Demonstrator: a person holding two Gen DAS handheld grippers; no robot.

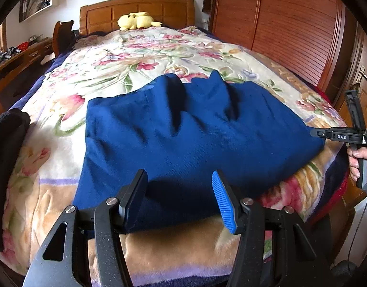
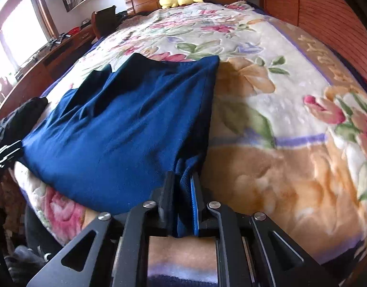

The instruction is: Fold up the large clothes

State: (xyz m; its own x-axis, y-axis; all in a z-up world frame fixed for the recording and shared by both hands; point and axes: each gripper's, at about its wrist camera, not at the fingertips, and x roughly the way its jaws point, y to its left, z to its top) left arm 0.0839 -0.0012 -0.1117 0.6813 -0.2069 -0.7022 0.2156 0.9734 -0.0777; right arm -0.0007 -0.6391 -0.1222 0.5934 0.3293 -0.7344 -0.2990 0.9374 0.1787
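A large dark blue garment (image 1: 195,131) lies spread on the floral blanket (image 1: 107,67) of a bed, with two raised folds along its far edge. My left gripper (image 1: 179,172) hovers open over the garment's near edge, and its pads do not press the cloth. In the right wrist view my right gripper (image 2: 182,174) is shut on a bunched corner of the blue garment (image 2: 116,131). The left wrist view shows that right gripper (image 1: 314,132) at the garment's right corner, with a hand (image 1: 358,160) on its handle.
A yellow plush toy (image 1: 135,21) rests by the wooden headboard (image 1: 159,7). A wooden wardrobe (image 1: 291,24) runs along the bed's right side and a desk (image 1: 20,57) stands to the left. Black clothing (image 1: 8,131) lies at the bed's left edge.
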